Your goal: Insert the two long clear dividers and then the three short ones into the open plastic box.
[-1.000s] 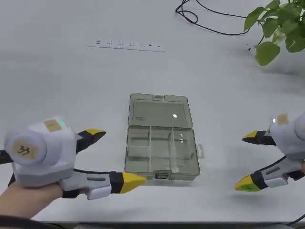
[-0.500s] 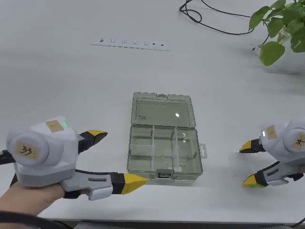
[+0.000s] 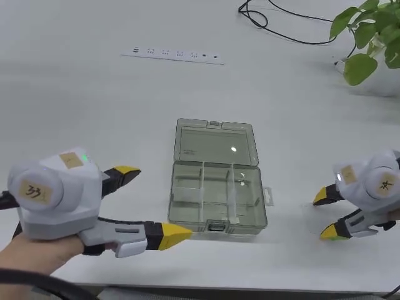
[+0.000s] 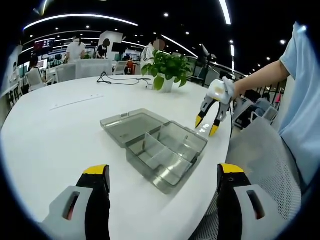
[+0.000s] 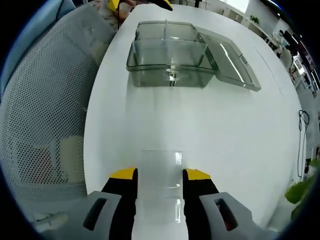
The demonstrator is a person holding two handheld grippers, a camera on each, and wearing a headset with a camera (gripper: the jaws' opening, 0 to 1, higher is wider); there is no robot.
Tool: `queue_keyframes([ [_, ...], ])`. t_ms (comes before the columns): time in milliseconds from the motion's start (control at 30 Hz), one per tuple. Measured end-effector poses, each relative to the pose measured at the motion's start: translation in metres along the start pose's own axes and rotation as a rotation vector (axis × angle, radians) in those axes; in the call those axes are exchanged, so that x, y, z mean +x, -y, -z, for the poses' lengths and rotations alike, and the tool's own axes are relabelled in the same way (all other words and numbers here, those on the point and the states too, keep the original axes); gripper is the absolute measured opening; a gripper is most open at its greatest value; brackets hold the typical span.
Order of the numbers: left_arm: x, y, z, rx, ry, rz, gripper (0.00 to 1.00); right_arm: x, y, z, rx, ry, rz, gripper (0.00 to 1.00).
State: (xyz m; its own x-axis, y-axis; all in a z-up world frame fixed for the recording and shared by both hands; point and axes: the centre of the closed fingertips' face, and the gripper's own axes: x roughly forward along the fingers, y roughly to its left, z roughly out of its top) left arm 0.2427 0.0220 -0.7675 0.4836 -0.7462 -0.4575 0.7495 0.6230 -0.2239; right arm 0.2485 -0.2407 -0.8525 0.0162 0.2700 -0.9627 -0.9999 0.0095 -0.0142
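Your left gripper (image 3: 159, 202) sat at lower left, jaws wide apart and empty. Your right gripper (image 5: 160, 173) straddled a clear divider (image 5: 159, 159) lying flat on the table (image 3: 94, 112); whether it pinched, I cannot tell. The box (image 3: 217, 201) lay open at centre frame.

Between the right gripper (image 5: 160, 175) jaws the clear divider (image 5: 159, 162) washes out on the white table (image 5: 235, 150). Can't tell if the jaws touch it, or if it's one piece or several. In head view that spot is a faint sheen, and that gripper's body runs off the right edge. Inside the box (image 3: 215, 200) the inserts are clear on clear, so count and seating are unsure. Under the left gripper (image 3: 153, 202) the hand (image 3: 34, 259) is cut by the bottom-left edge. In the right gripper view just its yellow tips show, cropped at the top. The plant (image 3: 369, 31) and cable (image 3: 275, 22) are cropped by the head view's edges. Markings on the power strip (image 3: 178, 55) are too small. The people (image 4: 75, 50) far back are blurred.
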Motion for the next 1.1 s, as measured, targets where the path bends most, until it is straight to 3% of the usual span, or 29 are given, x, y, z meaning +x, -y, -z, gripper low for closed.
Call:
queue_keyframes([
  [333, 0.001, 0.003, 0.000, -0.015, 0.007, 0.015, 0.90, 0.001, 0.001, 0.003, -0.002, -0.033, 0.012, 0.33],
  [600, 0.003, 0.006, 0.000, -0.019, 0.006, 0.025, 0.89, 0.000, -0.001, -0.002, 0.021, -0.014, 0.040, 0.32],
  [733, 0.006, 0.009, -0.001, -0.033, 0.011, 0.033, 0.88, -0.006, 0.002, -0.014, 0.028, 0.031, 0.078, 0.32],
  [900, 0.011, 0.016, -0.008, -0.083, 0.028, 0.051, 0.84, -0.021, 0.009, -0.046, 0.023, 0.119, 0.149, 0.32],
  [1100, 0.022, 0.023, -0.021, -0.122, 0.057, 0.073, 0.78, -0.033, 0.011, -0.081, -0.006, 0.183, 0.213, 0.32],
])
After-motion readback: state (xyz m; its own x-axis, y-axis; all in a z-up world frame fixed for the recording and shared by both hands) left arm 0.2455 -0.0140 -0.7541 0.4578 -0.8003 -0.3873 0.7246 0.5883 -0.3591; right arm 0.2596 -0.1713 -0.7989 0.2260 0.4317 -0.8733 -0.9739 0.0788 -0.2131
